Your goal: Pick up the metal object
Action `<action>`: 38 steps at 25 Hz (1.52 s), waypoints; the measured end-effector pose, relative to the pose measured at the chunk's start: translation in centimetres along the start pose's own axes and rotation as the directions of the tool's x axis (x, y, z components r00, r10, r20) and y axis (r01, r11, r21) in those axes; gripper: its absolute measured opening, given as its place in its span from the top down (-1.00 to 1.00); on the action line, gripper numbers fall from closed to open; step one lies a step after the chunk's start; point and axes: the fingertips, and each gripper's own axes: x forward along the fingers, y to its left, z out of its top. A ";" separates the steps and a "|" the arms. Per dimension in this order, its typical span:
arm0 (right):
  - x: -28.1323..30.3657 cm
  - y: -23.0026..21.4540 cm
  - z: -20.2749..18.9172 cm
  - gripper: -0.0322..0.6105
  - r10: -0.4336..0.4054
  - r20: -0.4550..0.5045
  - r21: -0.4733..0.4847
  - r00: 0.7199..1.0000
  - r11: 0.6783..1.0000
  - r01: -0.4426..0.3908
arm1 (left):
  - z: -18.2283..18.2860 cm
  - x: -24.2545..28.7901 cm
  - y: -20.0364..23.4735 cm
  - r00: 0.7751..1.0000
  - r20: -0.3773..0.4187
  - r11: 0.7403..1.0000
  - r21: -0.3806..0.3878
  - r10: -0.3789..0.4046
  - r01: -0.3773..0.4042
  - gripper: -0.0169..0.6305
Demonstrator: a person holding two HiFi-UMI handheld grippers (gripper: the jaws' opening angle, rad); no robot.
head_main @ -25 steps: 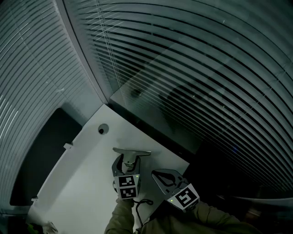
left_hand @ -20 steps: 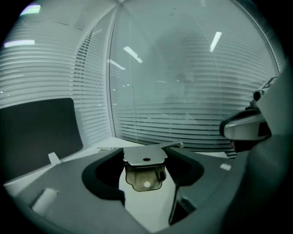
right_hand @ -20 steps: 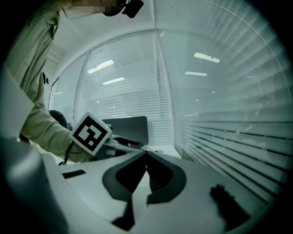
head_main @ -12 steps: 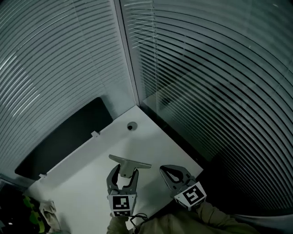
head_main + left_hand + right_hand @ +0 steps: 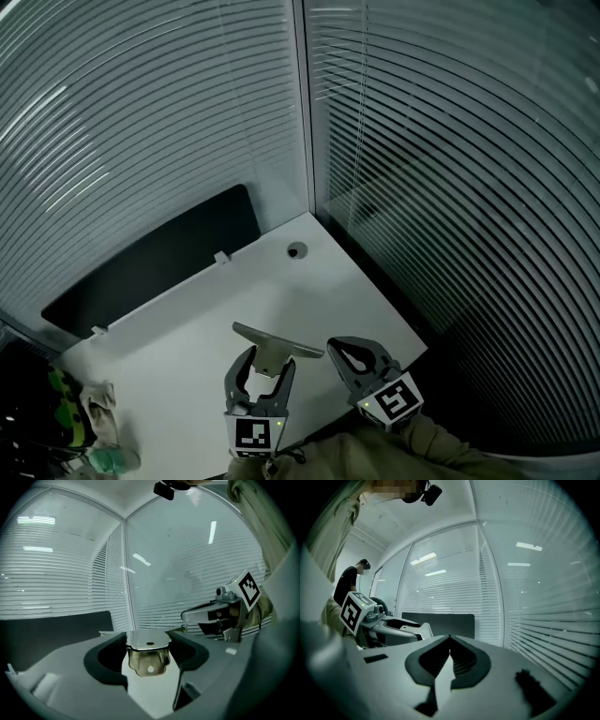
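Gripping the metal bracket (image 5: 148, 660) by its side edges, the left gripper (image 5: 269, 363) has both jaws clamped against the part. The bracket is T-shaped in the head view: a long flat bar across the top with a shorter stem that runs back between the jaws. In the left gripper view it shows a bright flat top plate with one small hole, and below it a folded, brass-toned tab (also with one hole). The part is held over the white table (image 5: 187, 337), near the table's front edge; whether it touches the surface cannot be told.

The left gripper points away from the person, its marker cube (image 5: 253, 436) toward the body and a sleeve (image 5: 375, 459) visible behind. The right gripper (image 5: 450, 639) sits just beside it to the right, angled toward the bracket, with its jaws closed tip to tip and nothing between them.

A dark panel (image 5: 150, 258) stands along the table's far edge, and a round cable hole (image 5: 296, 250) lies near the far corner. Slatted blinds (image 5: 450, 169) cover the surrounding walls.
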 end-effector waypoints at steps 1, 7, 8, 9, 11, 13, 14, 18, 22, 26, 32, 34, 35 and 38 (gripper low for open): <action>-0.1 0.2 0.1 0.89 -0.003 -0.002 -0.003 1.000 1.000 0.003 | 0.2 -0.2 0.0 1.000 -0.006 1.000 -0.018 0.003 -0.003 0.05; -0.9 0.4 0.6 0.89 -0.006 -0.003 -0.020 1.000 1.000 0.006 | 0.2 -0.4 -0.4 1.000 0.000 1.000 0.001 -0.003 0.003 0.05; -1.0 0.4 0.8 0.89 -0.006 0.000 -0.020 1.000 1.000 0.006 | 0.3 -0.4 -0.6 1.000 -0.001 1.000 -0.001 -0.006 0.006 0.05; -1.2 0.4 0.9 0.89 -0.007 0.001 -0.020 1.000 1.000 0.007 | 0.3 -0.4 -0.7 1.000 0.000 1.000 0.003 -0.010 0.010 0.05; -1.6 0.5 1.1 0.89 -0.011 0.005 -0.024 1.000 1.000 0.011 | 0.3 -0.5 -1.1 1.000 0.005 1.000 0.013 -0.018 0.018 0.05; -1.9 0.5 1.1 0.89 -0.015 0.001 -0.033 1.000 0.999 0.015 | 0.4 -0.6 -1.3 1.000 0.004 1.000 -0.001 -0.020 0.020 0.05; -2.0 0.5 1.1 0.89 -0.017 -0.004 -0.037 1.000 0.999 0.016 | 0.4 -0.5 -1.2 1.000 0.006 1.000 0.001 -0.020 0.020 0.05; -2.2 0.8 1.1 0.89 -0.011 0.000 -0.047 1.000 0.999 0.011 | 0.2 -0.6 -1.3 1.000 0.018 1.000 0.012 -0.020 0.020 0.05; -2.4 1.0 1.6 0.89 -0.011 0.006 -0.046 1.000 0.999 0.012 | 0.5 -0.9 -1.3 1.000 0.013 1.000 0.004 -0.017 0.017 0.05; -2.4 1.2 1.6 0.89 -0.008 0.007 -0.044 1.000 0.999 0.008 | 1.0 -1.1 -1.3 1.000 0.003 0.999 -0.033 -0.005 0.005 0.05; -2.4 1.5 1.5 0.89 -0.003 0.011 -0.060 1.000 0.998 0.003 | 0.5 -1.4 -1.2 1.000 0.014 1.000 -0.003 0.000 0.000 0.05; -2.4 1.6 1.5 0.89 -0.001 0.014 -0.065 1.000 0.998 0.002 | 0.3 -1.4 -1.1 1.000 0.022 1.000 0.007 0.000 -0.001 0.05; -2.3 1.6 1.5 0.89 0.000 0.014 -0.064 1.000 0.998 0.001 | 0.3 -1.4 -1.1 1.000 0.020 1.000 0.006 0.000 0.000 0.05; -2.2 1.5 1.7 0.89 0.002 0.012 -0.063 1.000 0.998 -0.001 | 0.8 -1.4 -1.0 1.000 0.003 1.000 -0.024 0.006 -0.006 0.05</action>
